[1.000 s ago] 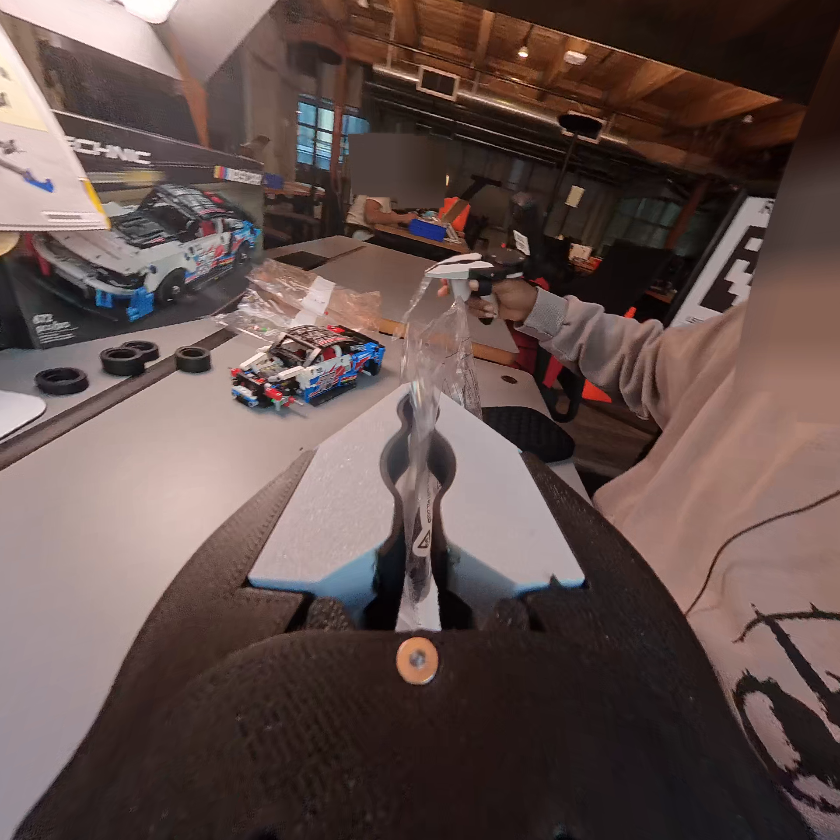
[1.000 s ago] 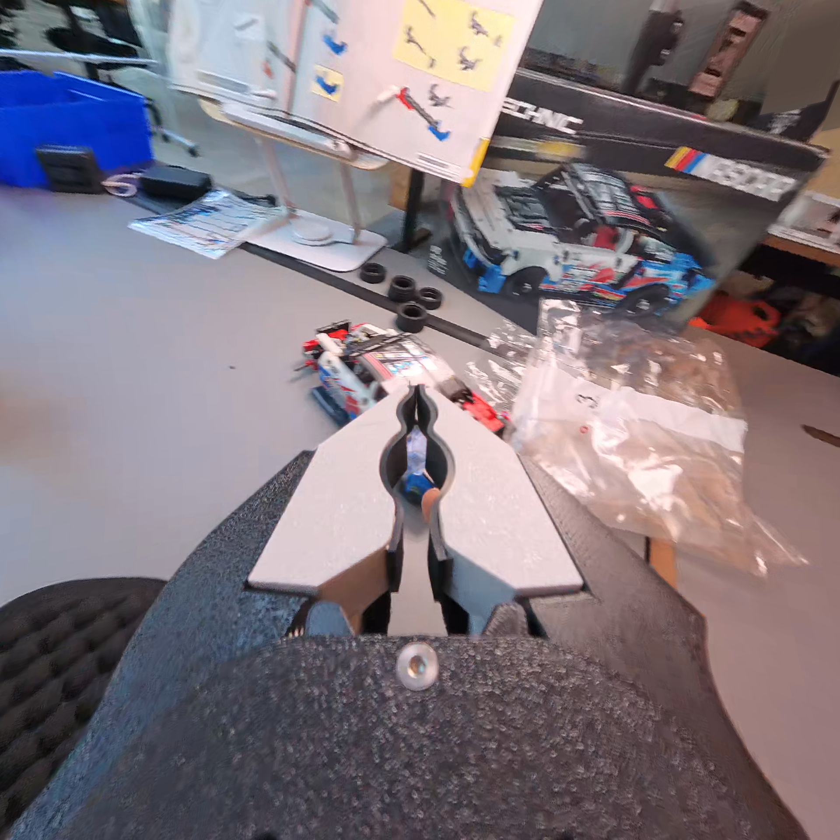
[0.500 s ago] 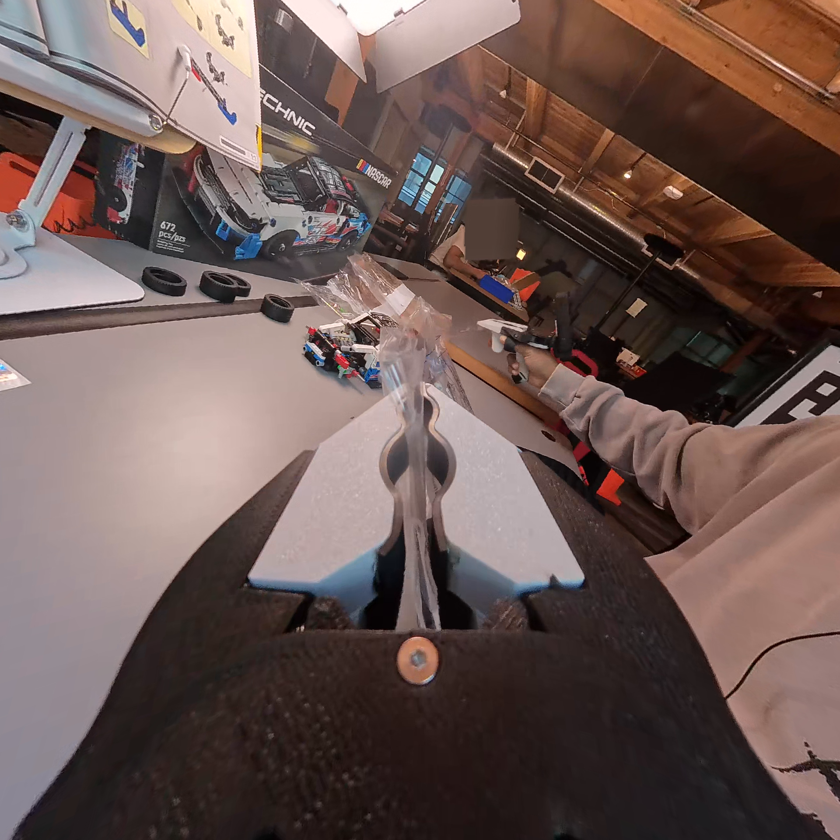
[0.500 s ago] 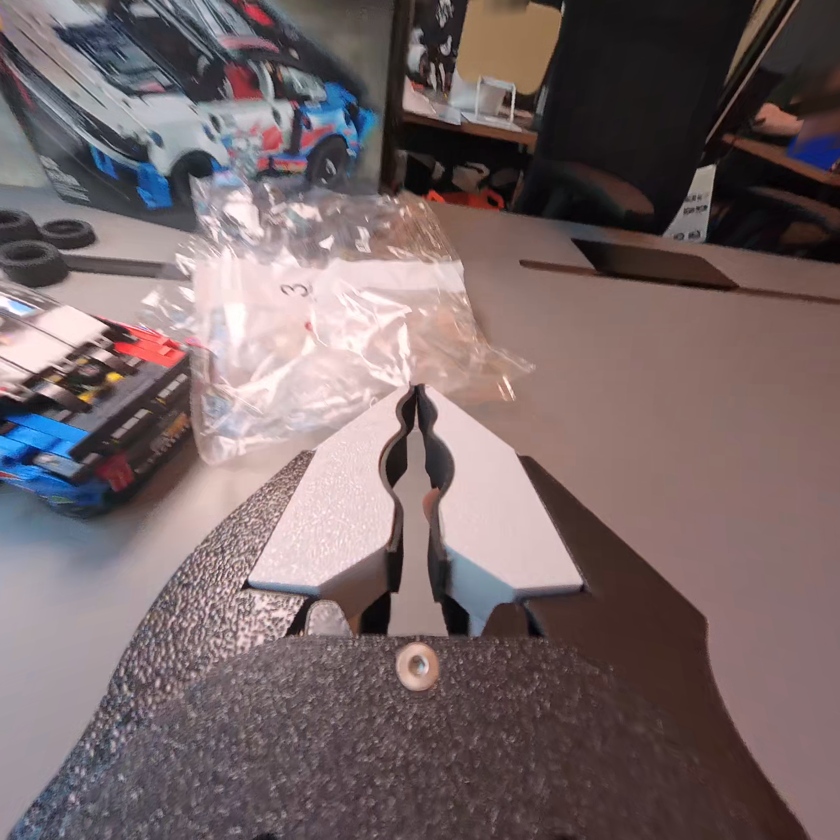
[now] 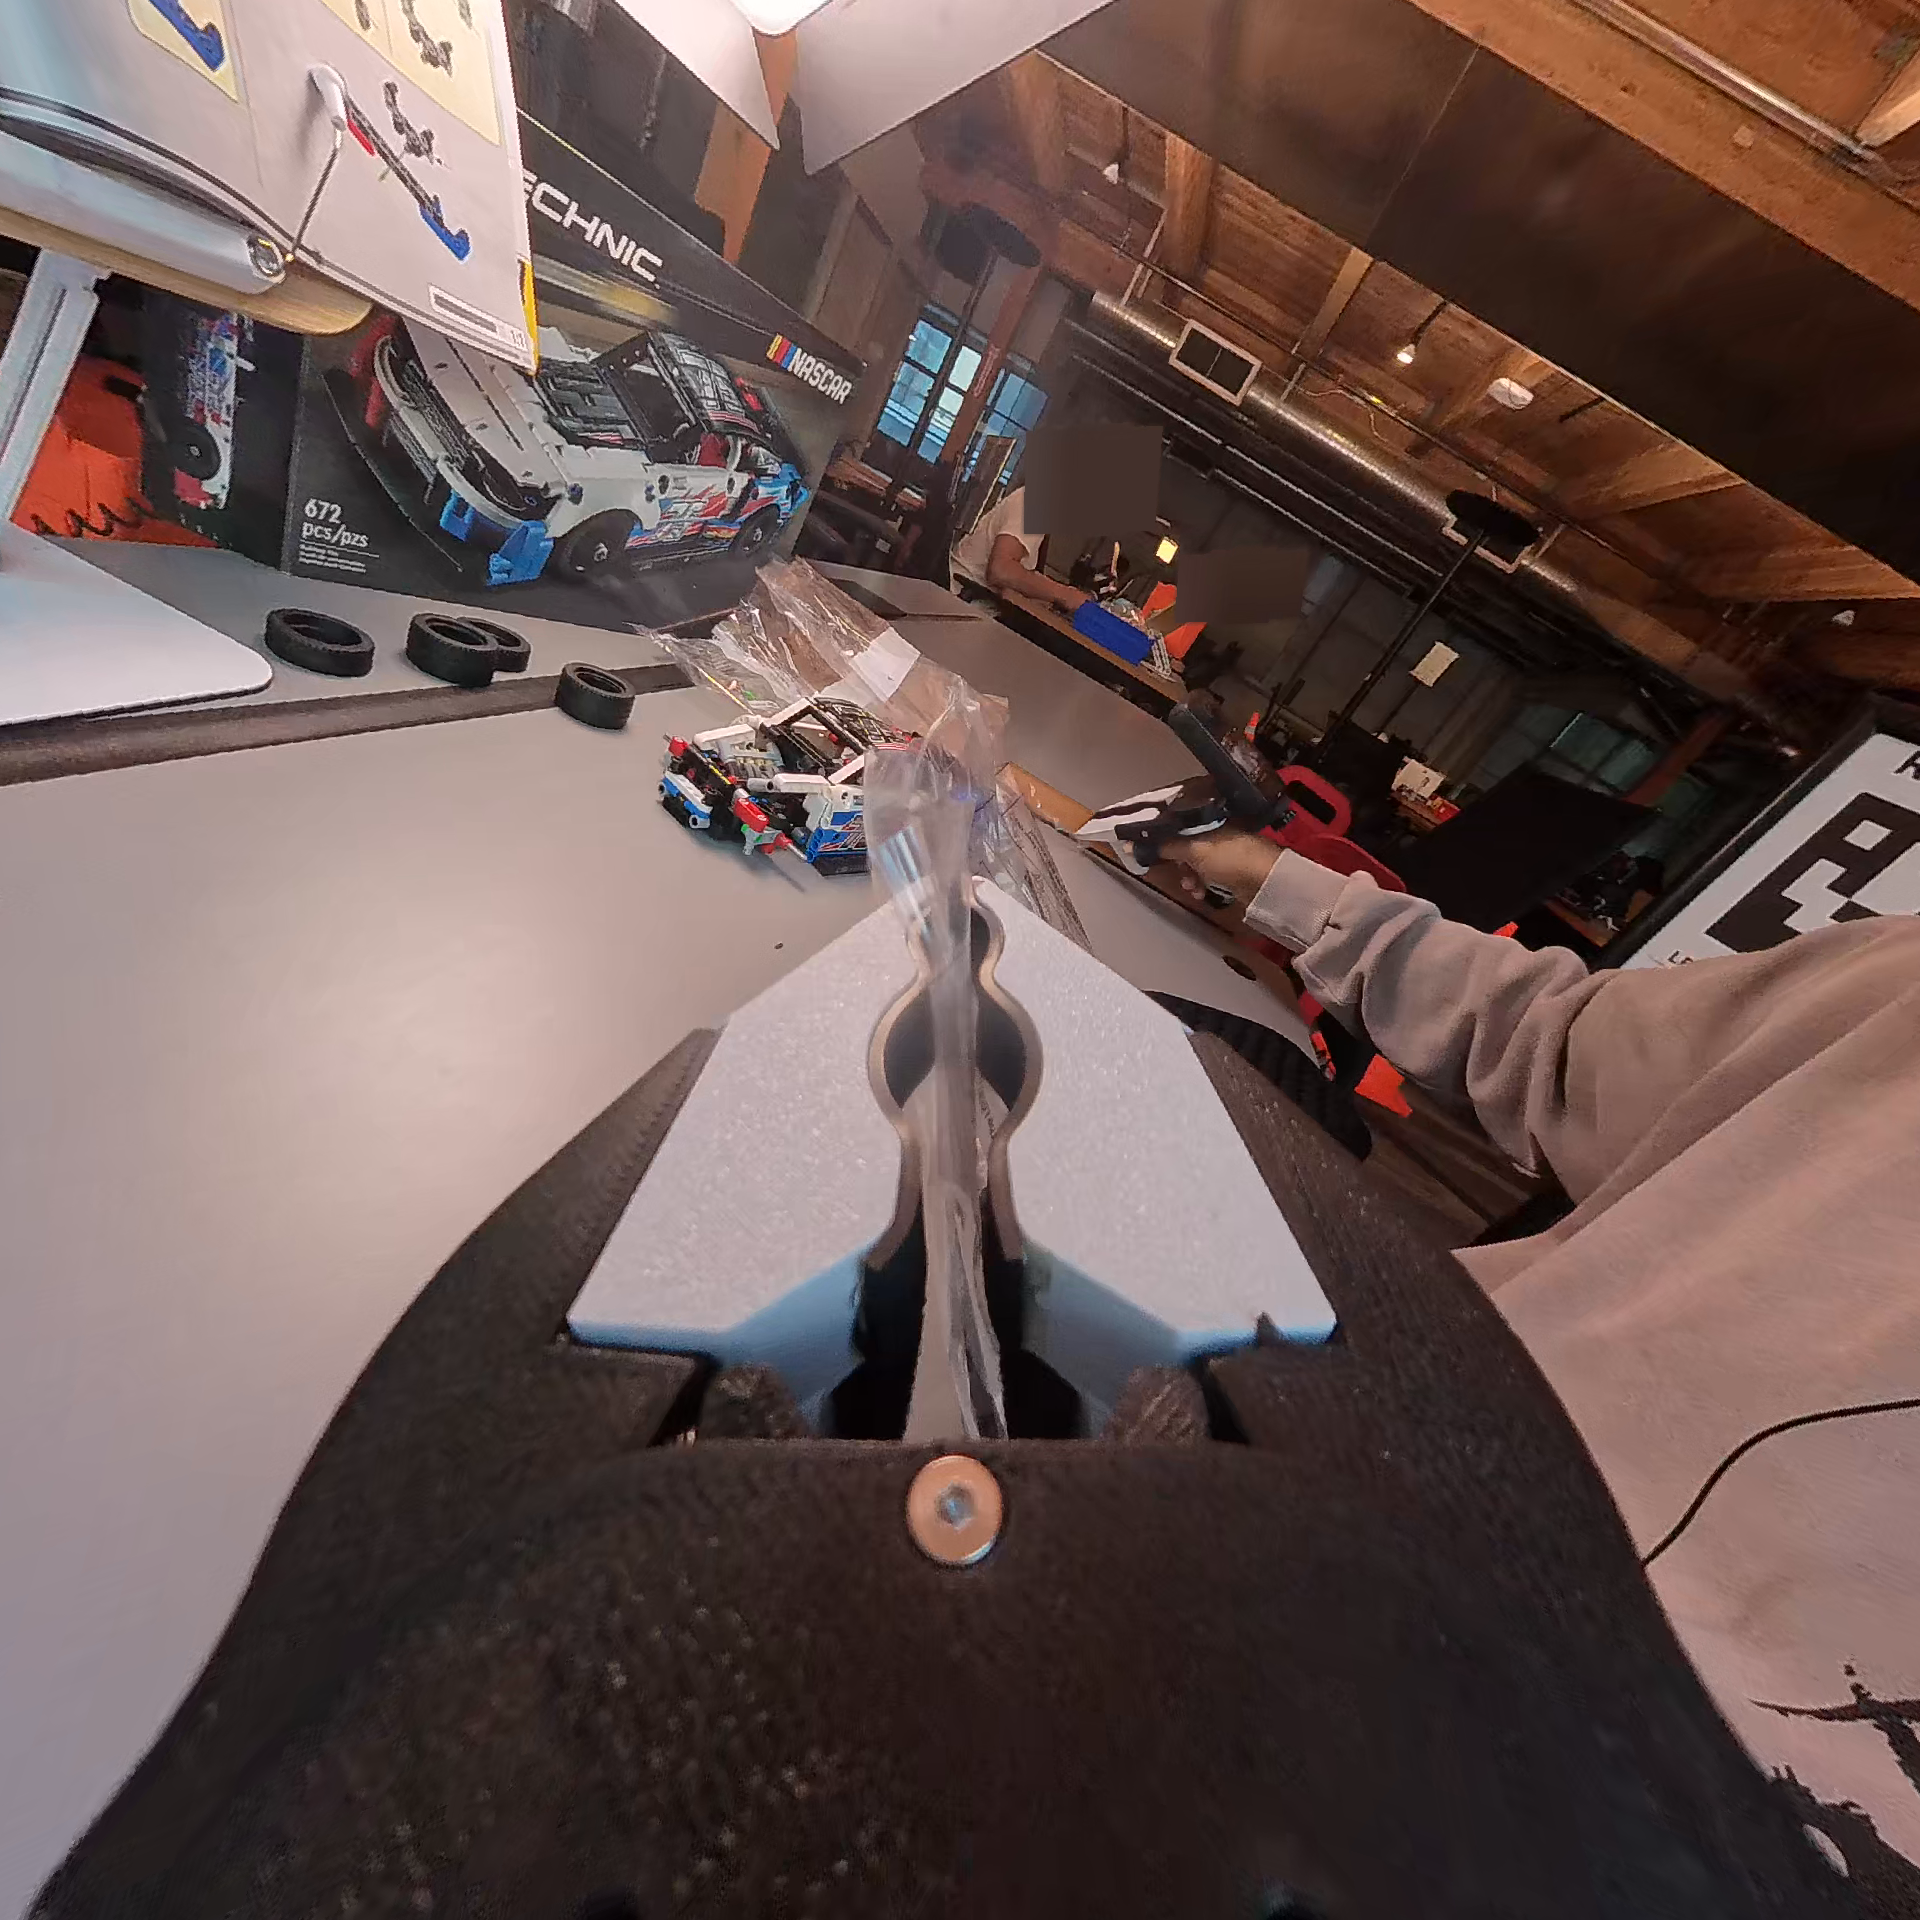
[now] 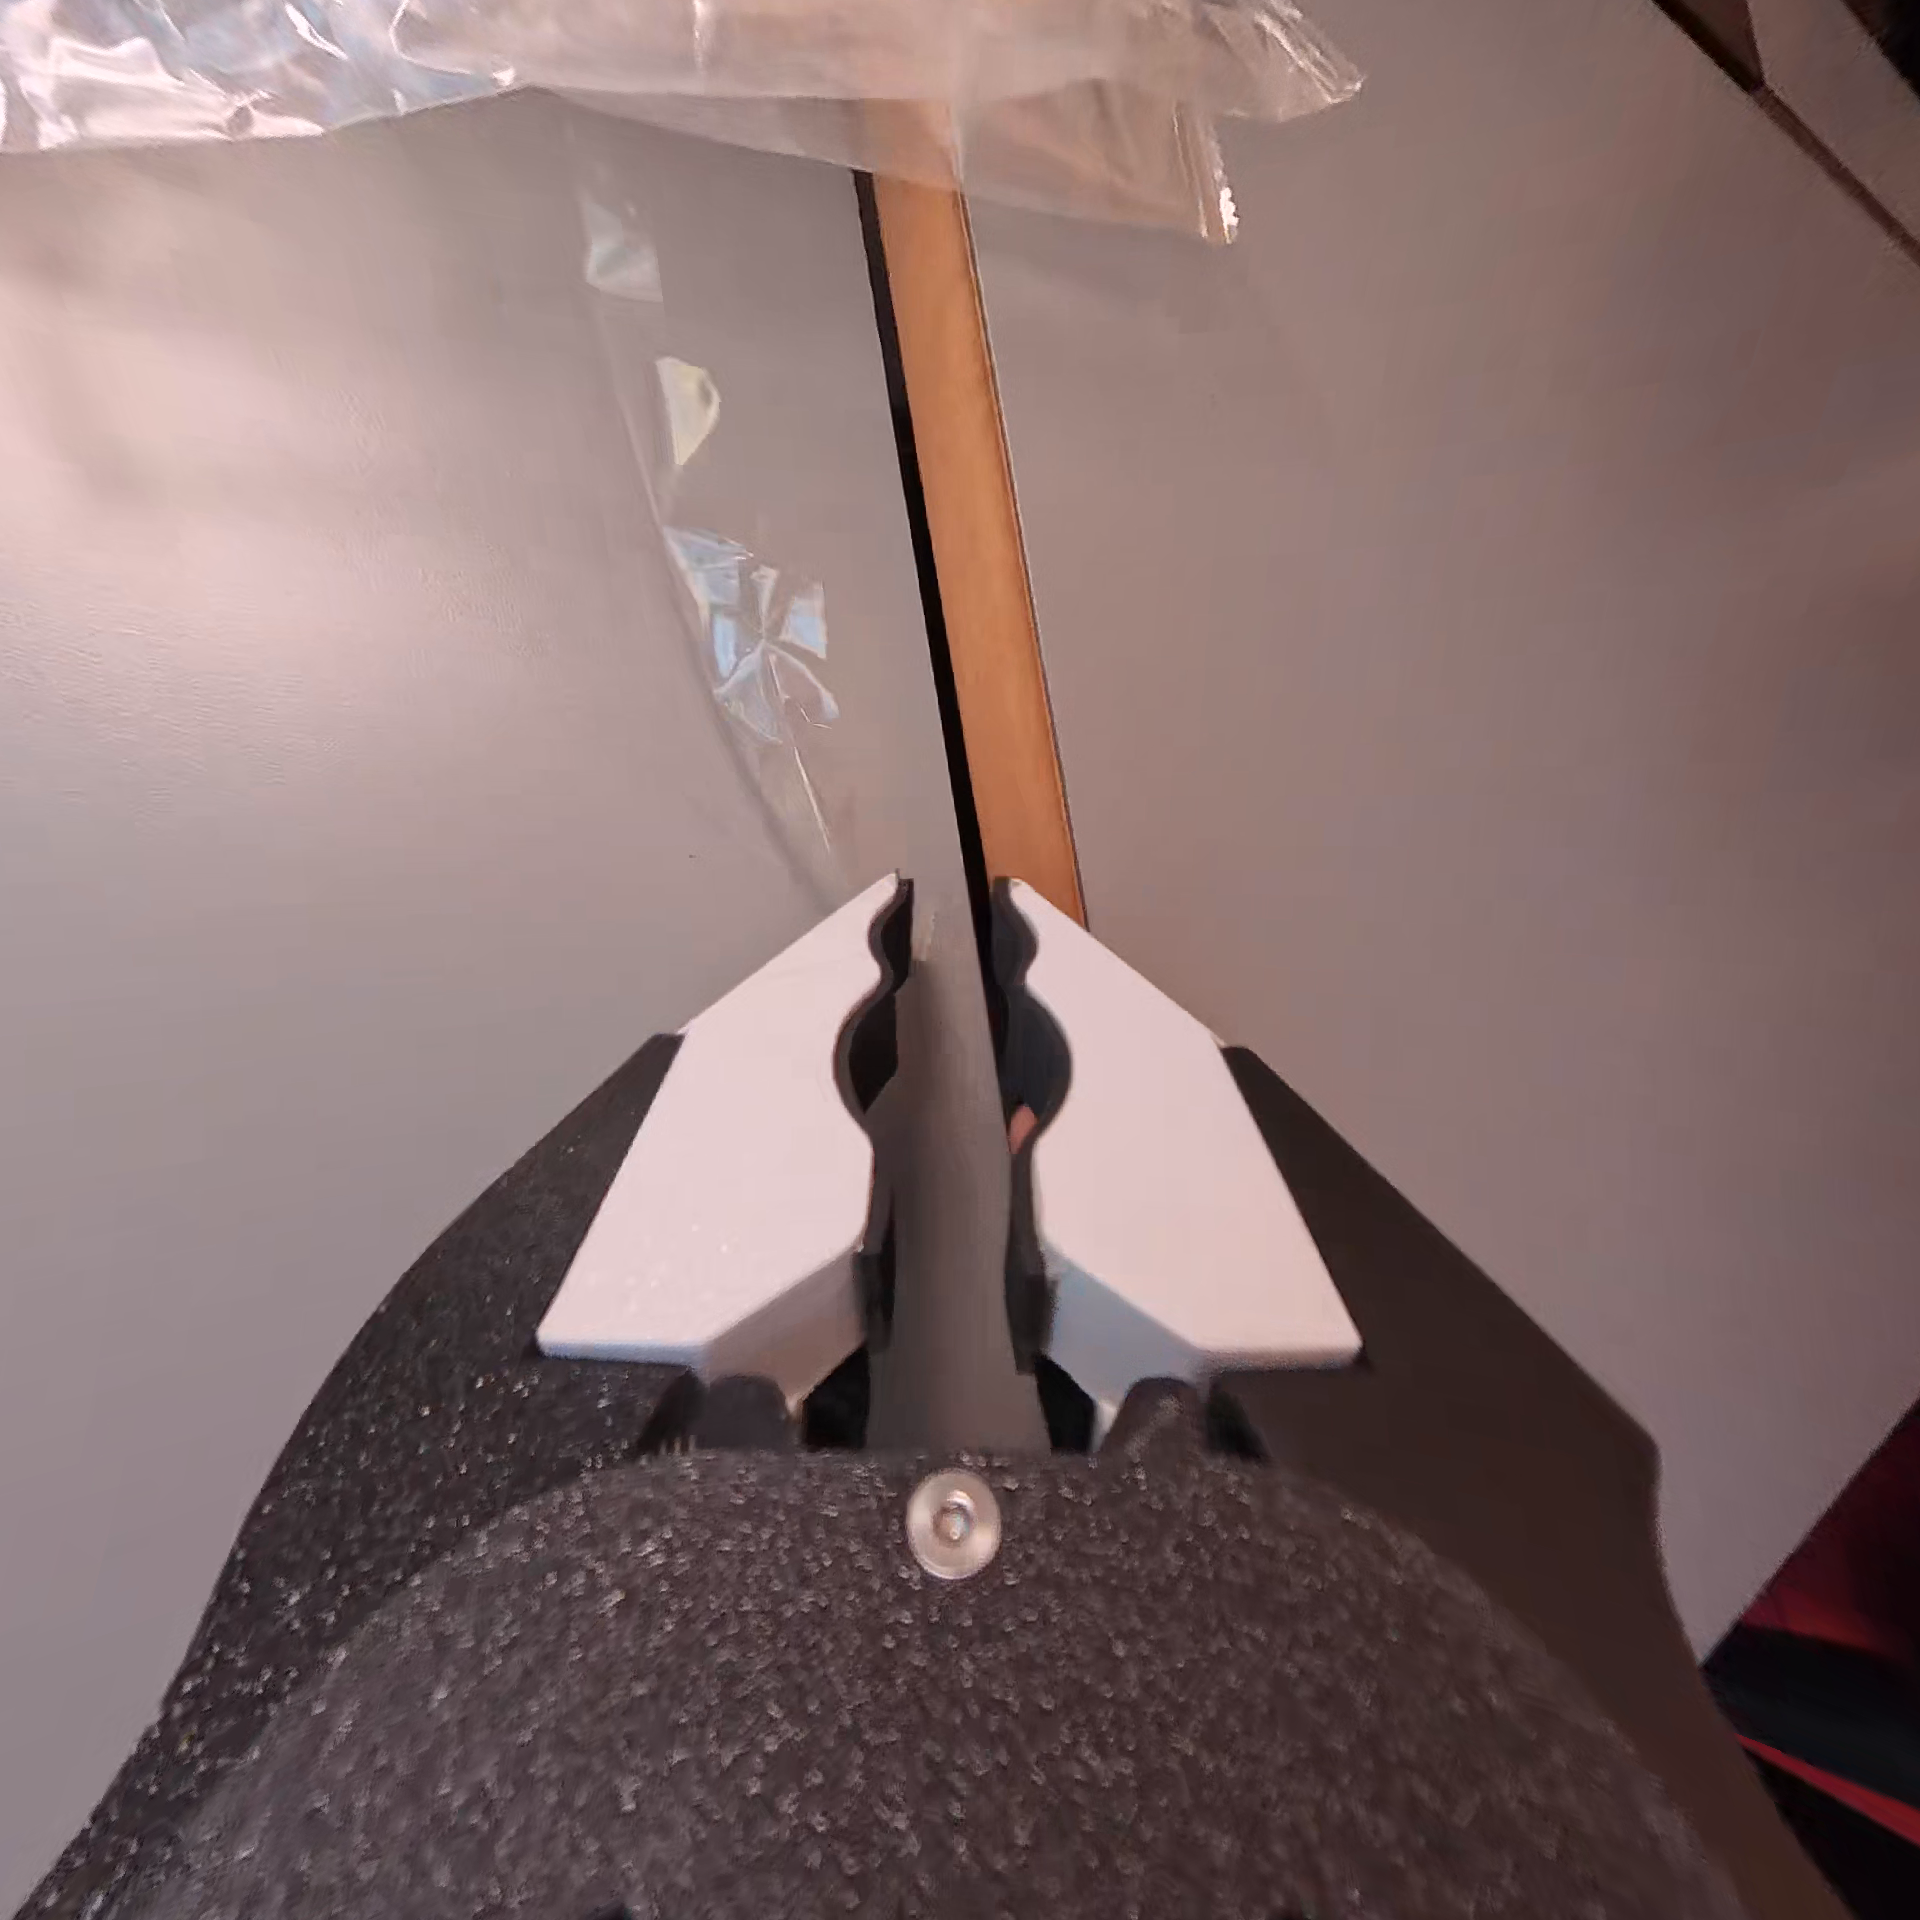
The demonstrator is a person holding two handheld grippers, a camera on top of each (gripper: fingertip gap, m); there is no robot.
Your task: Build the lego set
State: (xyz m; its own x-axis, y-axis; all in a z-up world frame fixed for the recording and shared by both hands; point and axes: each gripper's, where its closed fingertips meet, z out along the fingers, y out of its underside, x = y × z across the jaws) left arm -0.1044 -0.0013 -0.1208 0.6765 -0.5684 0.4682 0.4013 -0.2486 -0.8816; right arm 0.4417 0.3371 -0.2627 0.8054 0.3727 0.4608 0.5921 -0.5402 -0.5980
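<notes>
Left gripper [image 5: 948, 914] is pinching a clear bag [image 5: 925, 821]; right gripper [image 6: 948, 902] is hanging slightly parted, empty, over the table [image 6: 1455, 623]; printed box [image 5: 540, 457] is sitting behind the car [image 5: 774, 784].

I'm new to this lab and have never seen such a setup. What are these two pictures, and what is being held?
A person holds a two-finger claw in each hand, and each claw carries a camera looking along its fingers. The left view shows the left claw shut on a clear plastic bag, above a grey table. On the table lie a partly built toy car, loose black tyres and the set's box. Farther off, a hand holds the right claw. The right view shows that claw open and empty, near another bag.
</notes>
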